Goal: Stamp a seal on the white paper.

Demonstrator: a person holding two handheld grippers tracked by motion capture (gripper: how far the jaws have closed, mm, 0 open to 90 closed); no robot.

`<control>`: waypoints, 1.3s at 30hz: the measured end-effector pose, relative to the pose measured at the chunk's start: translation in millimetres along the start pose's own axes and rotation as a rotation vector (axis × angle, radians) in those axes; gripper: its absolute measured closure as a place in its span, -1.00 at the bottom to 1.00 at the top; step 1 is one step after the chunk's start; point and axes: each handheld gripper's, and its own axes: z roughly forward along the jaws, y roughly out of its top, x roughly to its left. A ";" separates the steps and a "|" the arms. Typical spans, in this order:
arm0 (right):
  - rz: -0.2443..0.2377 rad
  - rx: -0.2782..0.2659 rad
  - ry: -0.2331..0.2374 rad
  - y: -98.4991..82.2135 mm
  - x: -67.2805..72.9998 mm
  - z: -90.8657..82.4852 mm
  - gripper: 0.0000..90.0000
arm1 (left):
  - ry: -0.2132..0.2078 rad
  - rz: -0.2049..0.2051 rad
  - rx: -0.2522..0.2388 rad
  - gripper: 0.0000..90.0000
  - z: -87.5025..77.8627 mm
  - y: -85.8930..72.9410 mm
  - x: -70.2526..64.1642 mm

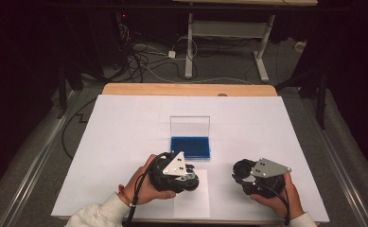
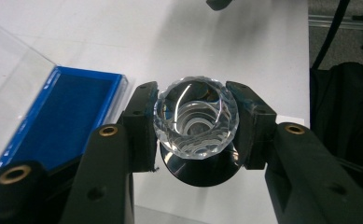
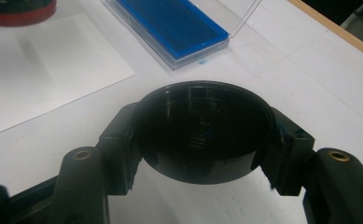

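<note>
Near front table edge: left tongs (image 2: 195,123) grip faceted glass knob (image 2: 196,122); right tongs (image 3: 200,140) grip black cap (image 3: 202,133).

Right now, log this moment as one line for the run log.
left gripper: shut on faceted clear crystal knob | right gripper: shut on round black cap | open blue-lined clear case: on white table

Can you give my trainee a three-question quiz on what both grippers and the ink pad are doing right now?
1. True or false: the left gripper is shut on the faceted crystal-knob stamp.
2. What does the right gripper hold? A) round black cap B) blue lid C) nothing
3. Is the blue ink pad case open or closed?

Key: 1 true. 2 A. 3 open, with its clear lid standing upright.
</note>
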 end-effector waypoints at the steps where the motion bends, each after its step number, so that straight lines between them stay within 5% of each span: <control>1: -0.002 0.002 0.002 -0.1 -0.1 0.4 -0.13 | 0.000 0.000 0.005 0.23 1.8 -0.2 -0.4; 26: -0.001 0.016 0.007 -1.2 -0.4 1.3 -0.14 | -0.055 0.024 0.102 0.23 31.5 -9.7 -6.4; 39: -0.002 0.019 0.005 -0.9 0.0 1.3 -0.13 | -0.051 0.036 0.099 0.23 34.3 -11.2 -8.8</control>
